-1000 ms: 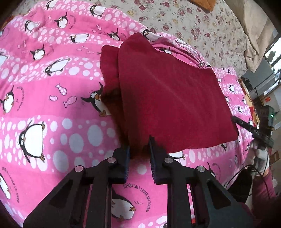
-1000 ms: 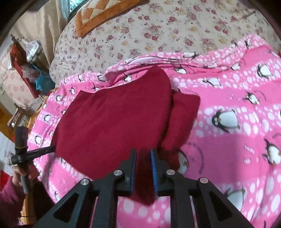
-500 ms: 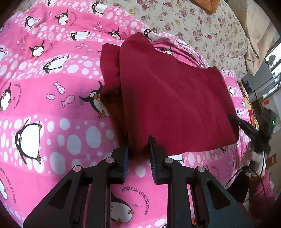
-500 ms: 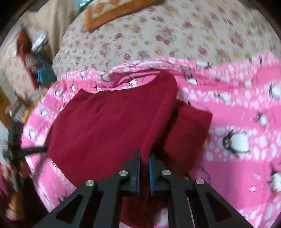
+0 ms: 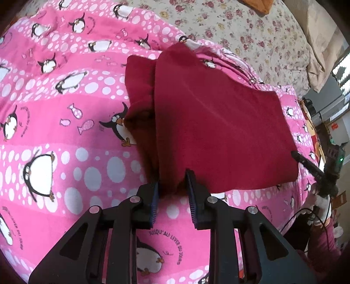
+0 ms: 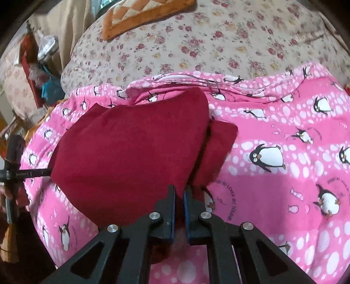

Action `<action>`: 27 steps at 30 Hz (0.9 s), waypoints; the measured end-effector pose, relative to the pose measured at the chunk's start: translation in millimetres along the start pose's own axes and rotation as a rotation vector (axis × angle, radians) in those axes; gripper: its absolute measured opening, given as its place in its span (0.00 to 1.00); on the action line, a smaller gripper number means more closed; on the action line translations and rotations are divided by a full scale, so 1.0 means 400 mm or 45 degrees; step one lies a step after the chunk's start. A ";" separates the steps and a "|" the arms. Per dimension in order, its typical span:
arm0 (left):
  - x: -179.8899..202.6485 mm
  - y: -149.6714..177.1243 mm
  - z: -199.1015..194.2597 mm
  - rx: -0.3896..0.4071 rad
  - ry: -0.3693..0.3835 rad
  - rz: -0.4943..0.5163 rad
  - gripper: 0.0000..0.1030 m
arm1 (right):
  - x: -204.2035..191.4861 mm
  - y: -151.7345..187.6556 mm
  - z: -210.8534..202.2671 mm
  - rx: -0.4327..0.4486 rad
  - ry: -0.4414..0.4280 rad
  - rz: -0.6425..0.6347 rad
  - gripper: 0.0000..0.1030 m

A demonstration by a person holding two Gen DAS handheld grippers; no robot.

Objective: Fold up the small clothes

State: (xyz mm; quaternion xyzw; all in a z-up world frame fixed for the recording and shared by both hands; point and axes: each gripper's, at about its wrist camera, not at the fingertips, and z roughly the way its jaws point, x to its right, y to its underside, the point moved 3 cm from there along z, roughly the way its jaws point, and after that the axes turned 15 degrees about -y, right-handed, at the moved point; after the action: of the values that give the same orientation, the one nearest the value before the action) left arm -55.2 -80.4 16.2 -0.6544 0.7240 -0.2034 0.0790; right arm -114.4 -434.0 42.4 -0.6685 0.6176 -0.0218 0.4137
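A dark red garment lies spread on a pink penguin blanket, with a folded part under its left edge. My left gripper is shut on the garment's near corner, cloth bunched between the pads. In the right wrist view the same red garment is stretched out, and my right gripper is shut on its near corner. Each gripper shows small in the other's view, at the garment's far corner.
A floral bedspread lies beyond the blanket, with an orange cushion on it. Bedside clutter stands at the left in the right wrist view. A beige pillow lies at the bed's right side.
My right gripper has closed tighter on the garment corner and lifted a little. The garment is pulled flatter between the two grippers. The left gripper has barely moved.
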 end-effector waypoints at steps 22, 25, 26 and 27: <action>0.077 -0.123 -0.024 0.180 -0.139 0.054 0.70 | -0.077 -0.151 0.119 -0.088 -0.034 0.008 0.10; 0.072 -0.122 0.041 0.092 -0.181 0.012 0.70 | -0.052 -0.143 0.215 -0.158 -0.006 0.037 0.11; 0.071 -0.114 0.062 0.058 -0.181 -0.002 0.70 | -0.046 -0.138 0.224 -0.150 -0.003 0.039 0.11; 0.071 -0.107 0.071 0.066 -0.177 -0.010 0.70 | -0.044 -0.137 0.226 -0.118 -0.004 0.028 0.14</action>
State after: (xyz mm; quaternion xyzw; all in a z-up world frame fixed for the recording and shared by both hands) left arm -8.9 -116.1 11.7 -0.6675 0.7086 -0.1764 0.1455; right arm -25.7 -377.4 23.4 -0.6801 0.6247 0.0127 0.3835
